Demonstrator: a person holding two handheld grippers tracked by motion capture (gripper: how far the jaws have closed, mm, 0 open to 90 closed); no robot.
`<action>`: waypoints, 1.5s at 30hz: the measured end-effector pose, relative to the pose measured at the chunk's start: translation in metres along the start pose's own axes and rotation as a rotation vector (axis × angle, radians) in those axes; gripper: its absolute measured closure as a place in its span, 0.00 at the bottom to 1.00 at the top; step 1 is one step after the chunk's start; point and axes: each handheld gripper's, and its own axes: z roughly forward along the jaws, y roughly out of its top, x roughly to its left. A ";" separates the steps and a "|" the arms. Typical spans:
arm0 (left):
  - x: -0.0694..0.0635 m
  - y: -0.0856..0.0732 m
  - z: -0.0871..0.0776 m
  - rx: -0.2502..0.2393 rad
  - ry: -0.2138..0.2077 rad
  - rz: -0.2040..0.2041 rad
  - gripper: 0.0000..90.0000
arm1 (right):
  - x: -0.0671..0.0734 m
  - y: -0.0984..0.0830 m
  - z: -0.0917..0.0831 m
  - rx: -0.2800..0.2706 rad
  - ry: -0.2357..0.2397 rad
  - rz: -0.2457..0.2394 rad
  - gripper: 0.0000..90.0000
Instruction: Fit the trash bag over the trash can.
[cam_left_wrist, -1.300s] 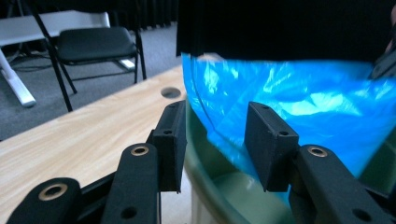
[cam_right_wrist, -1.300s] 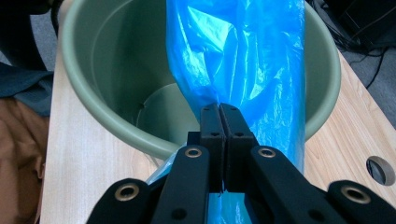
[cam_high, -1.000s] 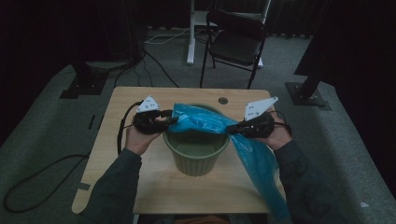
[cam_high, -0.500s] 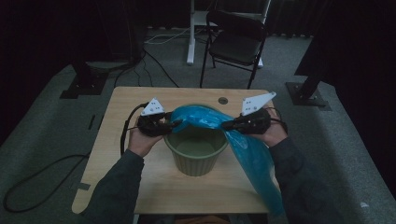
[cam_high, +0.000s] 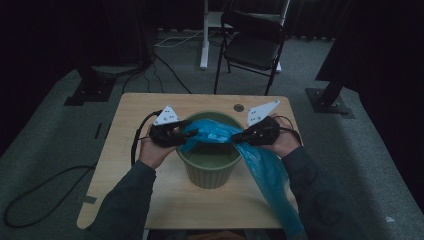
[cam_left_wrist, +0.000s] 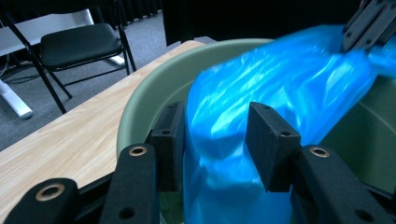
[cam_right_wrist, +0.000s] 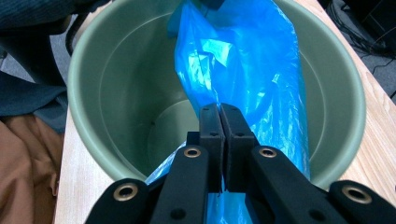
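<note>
A green round bin (cam_high: 207, 172) stands mid-table. A blue plastic bag (cam_high: 215, 131) stretches across its mouth between both grippers. My left gripper (cam_high: 182, 136) is at the bin's left rim, its jaws wide with a bunched part of the bag (cam_left_wrist: 261, 84) filling the gap and touching both pads; in the left gripper view its midpoint (cam_left_wrist: 212, 140) sits just inside the bin rim (cam_left_wrist: 154, 88). My right gripper (cam_high: 237, 137) is at the right rim, jaws (cam_right_wrist: 219, 116) shut on a thin fold of the bag (cam_right_wrist: 238, 60) above the bin's hollow (cam_right_wrist: 116, 70). The bag's tail (cam_high: 272, 190) hangs past the table's front.
The wooden table (cam_high: 140, 105) has a small round hole (cam_high: 239, 107) near its far edge. A black cable (cam_high: 135, 145) loops from the left gripper off the table. A folding chair (cam_high: 255, 45) and a white desk leg (cam_high: 204, 35) stand beyond on the grey floor.
My right gripper has moved in toward the bin, and the bag's span has come over the bin's mouth. The left hand has barely shifted.
</note>
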 end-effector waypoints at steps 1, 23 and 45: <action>0.000 0.000 -0.001 -0.004 0.000 0.000 0.64 | 0.000 0.001 0.001 0.002 0.002 -0.001 0.98; -0.008 0.000 -0.002 0.000 -0.029 0.013 0.63 | -0.007 0.025 0.041 0.053 -0.018 0.020 0.85; -0.001 -0.006 -0.006 0.003 -0.011 -0.009 0.63 | 0.024 -0.016 -0.025 -0.027 -0.116 0.112 0.61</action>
